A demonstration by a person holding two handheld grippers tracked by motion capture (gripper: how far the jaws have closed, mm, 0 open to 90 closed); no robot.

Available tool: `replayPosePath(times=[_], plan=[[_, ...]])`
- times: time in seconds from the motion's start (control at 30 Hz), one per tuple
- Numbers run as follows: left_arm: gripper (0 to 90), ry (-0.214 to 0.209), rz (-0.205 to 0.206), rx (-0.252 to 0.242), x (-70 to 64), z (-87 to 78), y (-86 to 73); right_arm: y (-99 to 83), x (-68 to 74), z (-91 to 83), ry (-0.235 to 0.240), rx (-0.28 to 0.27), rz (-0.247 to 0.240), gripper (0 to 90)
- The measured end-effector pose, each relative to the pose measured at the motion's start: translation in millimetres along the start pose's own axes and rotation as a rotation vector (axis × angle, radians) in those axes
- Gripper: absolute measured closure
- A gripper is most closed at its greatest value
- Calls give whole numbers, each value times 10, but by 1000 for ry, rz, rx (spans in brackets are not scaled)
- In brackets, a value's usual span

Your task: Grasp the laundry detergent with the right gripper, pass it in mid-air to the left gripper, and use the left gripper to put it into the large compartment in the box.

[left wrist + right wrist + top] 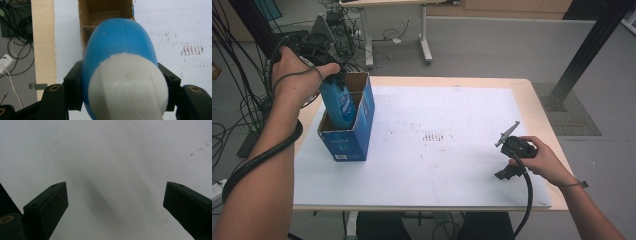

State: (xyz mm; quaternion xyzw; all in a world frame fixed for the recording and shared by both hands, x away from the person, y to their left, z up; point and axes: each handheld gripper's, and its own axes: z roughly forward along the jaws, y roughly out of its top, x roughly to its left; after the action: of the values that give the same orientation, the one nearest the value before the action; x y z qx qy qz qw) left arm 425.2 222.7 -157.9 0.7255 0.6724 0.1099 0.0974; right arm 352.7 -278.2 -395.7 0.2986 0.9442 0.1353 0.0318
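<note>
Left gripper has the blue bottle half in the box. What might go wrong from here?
The blue bottle leans in the cardboard box; it may catch the inner divider or the rim. The box stands near the table's left edge, unheld, so a push might slide or tip it. The left gripper grips a rounded top, which might slip. The right gripper rests far off, open.

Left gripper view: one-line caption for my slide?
Left gripper clamps a blue bottle above an open cardboard box.
</note>
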Motion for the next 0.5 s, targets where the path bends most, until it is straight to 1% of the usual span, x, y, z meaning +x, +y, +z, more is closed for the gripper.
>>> replayPosePath(times=[0.07, 0.1, 0.2, 0.27, 0.37, 0.5], plan=[[377, -4, -6, -12, 9, 32, -14, 3, 7, -1, -1, 3, 3, 57], [376, -8, -7, -4, 16, 57, -20, 2, 7, -5, -5, 2, 1, 57], [376, -8, -5, 1, 21, 110, -31, 1, -4, -7, -10, 2, -3, 57], [376, -1, -7, -8, 15, 143, -46, 3, 1, -8, -8, 1, 2, 57], [376, 3, -4, 6, 10, 194, -57, 3, -1, -10, -13, -7, 1, 58], [376, -8, -10, 13, 16, 267, -76, 6, 1, -5, -10, -9, 2, 58]])
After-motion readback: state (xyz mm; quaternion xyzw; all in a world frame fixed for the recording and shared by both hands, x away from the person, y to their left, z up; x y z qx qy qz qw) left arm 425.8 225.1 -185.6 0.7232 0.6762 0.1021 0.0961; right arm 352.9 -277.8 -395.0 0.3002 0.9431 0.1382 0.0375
